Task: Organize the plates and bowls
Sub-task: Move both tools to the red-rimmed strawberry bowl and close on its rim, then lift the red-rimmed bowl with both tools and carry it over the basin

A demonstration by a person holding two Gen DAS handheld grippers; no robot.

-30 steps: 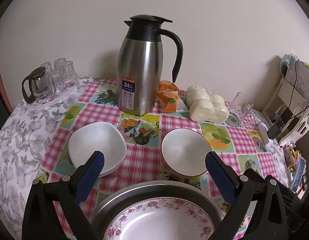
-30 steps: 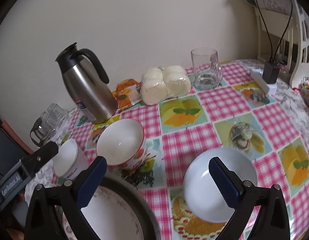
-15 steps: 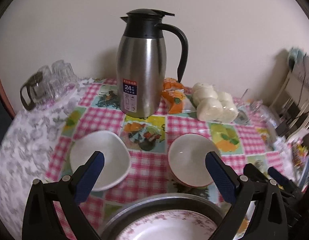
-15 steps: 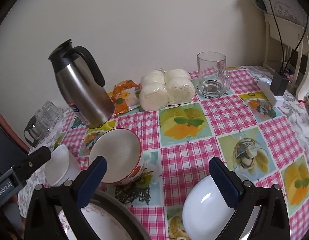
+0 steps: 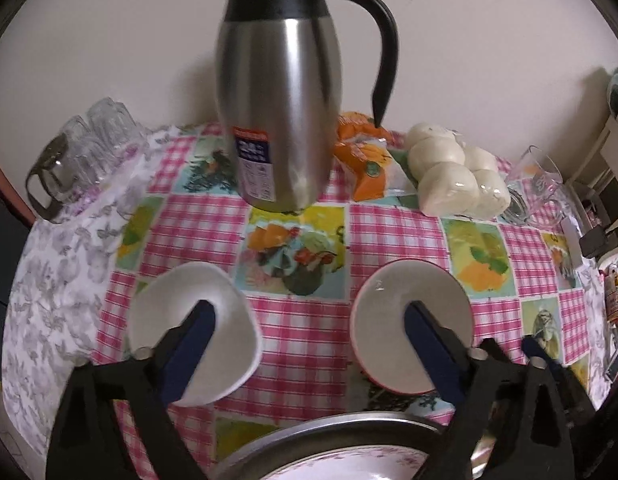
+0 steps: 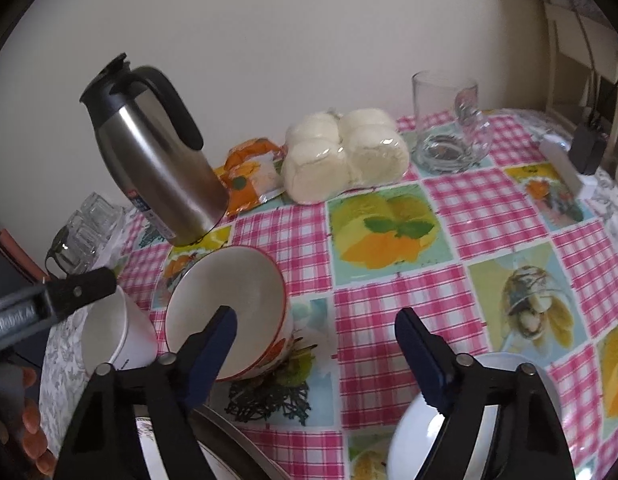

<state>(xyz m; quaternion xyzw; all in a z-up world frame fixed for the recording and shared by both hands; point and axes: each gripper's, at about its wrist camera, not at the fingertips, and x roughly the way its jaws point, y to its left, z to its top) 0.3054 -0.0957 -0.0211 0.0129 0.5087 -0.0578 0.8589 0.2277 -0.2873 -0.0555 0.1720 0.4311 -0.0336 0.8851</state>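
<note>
— What are you looking at, and where does it all sit?

— From my left gripper (image 5: 309, 328) I see two bowls on the checked desk (image 5: 305, 340): a plain white bowl (image 5: 193, 328) at about eight o'clock and a red-rimmed bowl (image 5: 413, 324) at about four. A floral plate (image 5: 349, 468) lies in a metal pan (image 5: 329, 432) at six. My right gripper (image 6: 317, 344) has the red-rimmed bowl at its nine o'clock and another white dish (image 6: 473, 420) at five.

— And your jaws?

— Both pairs have just been narrowing, yet they stand apart with nothing between the pads — only bare cloth in the gap.

— How will these things handle?

— I judge them glazed ceramic: stiff, smooth, fairly heavy for their size, and quick to chip if knocked together. The glaze looks slippery, so I would pinch a rim, one pad inside the wall and one outside, at the near edge, and lift straight up.

— Any hazard?

— The steel flask (image 5: 281, 92) at twelve stands close behind the bowls — I would keep clear of it.
</note>
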